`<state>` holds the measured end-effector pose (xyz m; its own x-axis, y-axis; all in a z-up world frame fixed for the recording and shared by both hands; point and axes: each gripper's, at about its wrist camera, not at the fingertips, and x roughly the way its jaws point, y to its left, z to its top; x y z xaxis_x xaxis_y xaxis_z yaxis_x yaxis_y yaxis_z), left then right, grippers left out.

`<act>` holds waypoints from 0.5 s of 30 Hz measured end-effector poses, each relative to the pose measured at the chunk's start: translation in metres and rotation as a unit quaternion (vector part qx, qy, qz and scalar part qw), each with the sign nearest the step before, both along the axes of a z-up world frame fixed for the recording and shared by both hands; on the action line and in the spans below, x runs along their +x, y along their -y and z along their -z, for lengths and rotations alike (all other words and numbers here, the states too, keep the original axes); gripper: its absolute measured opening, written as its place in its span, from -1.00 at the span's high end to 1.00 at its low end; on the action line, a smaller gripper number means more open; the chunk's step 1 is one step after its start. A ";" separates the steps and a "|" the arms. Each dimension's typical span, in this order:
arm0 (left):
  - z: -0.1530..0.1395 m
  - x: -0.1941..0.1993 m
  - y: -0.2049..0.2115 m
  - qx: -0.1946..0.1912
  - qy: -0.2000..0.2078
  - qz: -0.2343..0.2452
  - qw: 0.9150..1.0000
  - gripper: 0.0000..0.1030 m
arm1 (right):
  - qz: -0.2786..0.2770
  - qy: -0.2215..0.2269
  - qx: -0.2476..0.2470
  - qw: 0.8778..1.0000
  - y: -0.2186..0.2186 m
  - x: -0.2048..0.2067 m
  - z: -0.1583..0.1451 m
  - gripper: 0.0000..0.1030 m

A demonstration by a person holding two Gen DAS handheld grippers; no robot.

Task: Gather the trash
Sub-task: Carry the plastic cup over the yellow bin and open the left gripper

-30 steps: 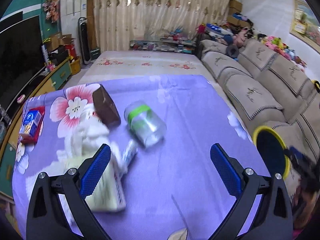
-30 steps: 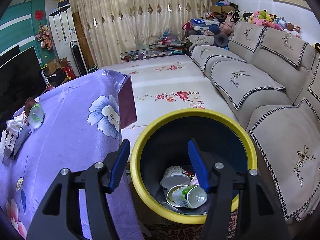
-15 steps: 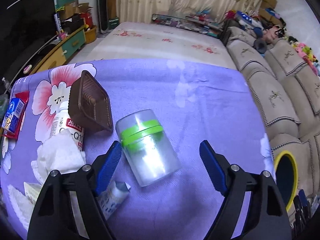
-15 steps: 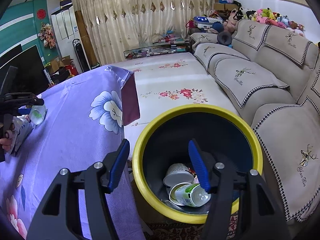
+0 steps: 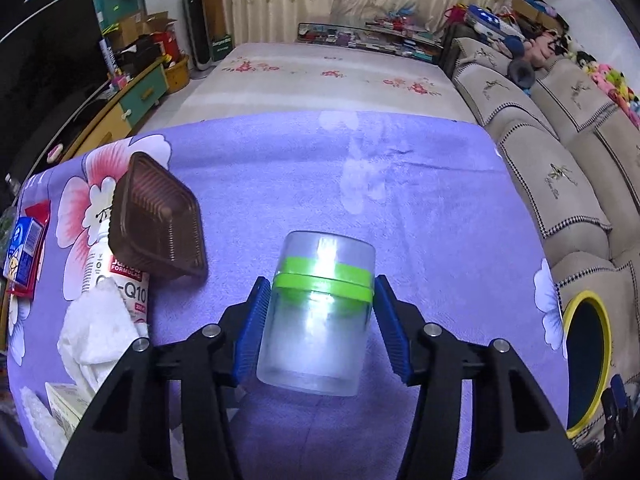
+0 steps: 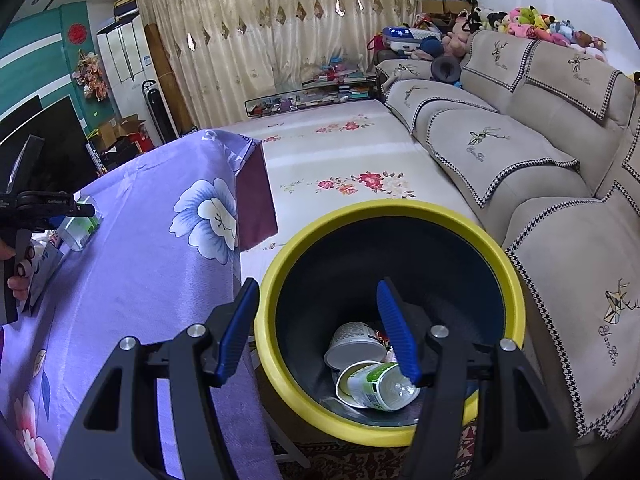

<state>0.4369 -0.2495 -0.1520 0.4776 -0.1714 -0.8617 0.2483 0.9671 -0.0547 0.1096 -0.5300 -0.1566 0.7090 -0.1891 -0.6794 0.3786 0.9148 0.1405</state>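
Observation:
A clear plastic jar (image 5: 316, 320) with a green band lies on the purple flowered tablecloth (image 5: 400, 200). My left gripper (image 5: 320, 280) points down over it. Its jaws are closing, and both blue pads (image 5: 252, 328) touch the jar's sides. In the right wrist view the same jar (image 6: 80, 228) shows far left, under the left gripper. My right gripper (image 6: 316, 286) hangs open above the yellow-rimmed black bin (image 6: 380, 208) with nothing between its fingers. A white cup (image 6: 352, 346) and a plastic bottle (image 6: 376, 386) lie in the bin.
Left of the jar lie a brown plastic tray (image 5: 158, 220), a supplement bottle (image 5: 120, 280), white tissue (image 5: 100, 340), a blue and red carton (image 5: 24, 248) and a small box (image 5: 66, 404). The bin (image 5: 566, 312) stands off the table's right edge, beside a beige sofa (image 5: 560, 184).
My left gripper has moved forward and down onto the jar, and its jaws have narrowed from wide open to touching the jar's sides. The right gripper has stayed over the bin.

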 end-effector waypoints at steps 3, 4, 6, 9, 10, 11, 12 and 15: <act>-0.003 -0.009 0.004 -0.013 -0.004 0.013 1.000 -0.01 | 0.001 0.003 0.000 1.000 0.000 -0.003 -0.002 -0.13; -0.005 -0.014 0.005 -0.014 -0.002 0.020 1.000 -0.01 | 0.002 0.004 0.000 1.000 0.001 -0.005 -0.003 -0.13; -0.008 -0.025 0.007 -0.017 0.002 0.031 0.999 -0.01 | 0.004 0.008 0.000 1.000 0.002 -0.009 -0.005 -0.13; -0.021 -0.048 0.019 -0.020 0.014 0.056 0.998 -0.01 | 0.006 0.014 0.002 1.000 0.004 -0.015 -0.009 -0.13; -0.025 -0.056 0.023 -0.022 0.018 0.063 0.998 -0.01 | 0.007 0.017 0.003 1.000 0.004 -0.018 -0.010 -0.13; -0.030 -0.065 0.028 -0.026 0.022 0.073 0.997 -0.01 | 0.008 0.019 0.003 1.000 0.004 -0.022 -0.012 -0.13; -0.035 -0.076 0.034 -0.029 0.028 0.084 0.996 -0.01 | 0.009 0.022 0.003 1.000 0.004 -0.025 -0.013 -0.13; -0.050 -0.106 0.056 -0.033 0.047 0.117 0.992 -0.01 | 0.016 0.030 -0.002 0.999 0.004 -0.037 -0.018 -0.13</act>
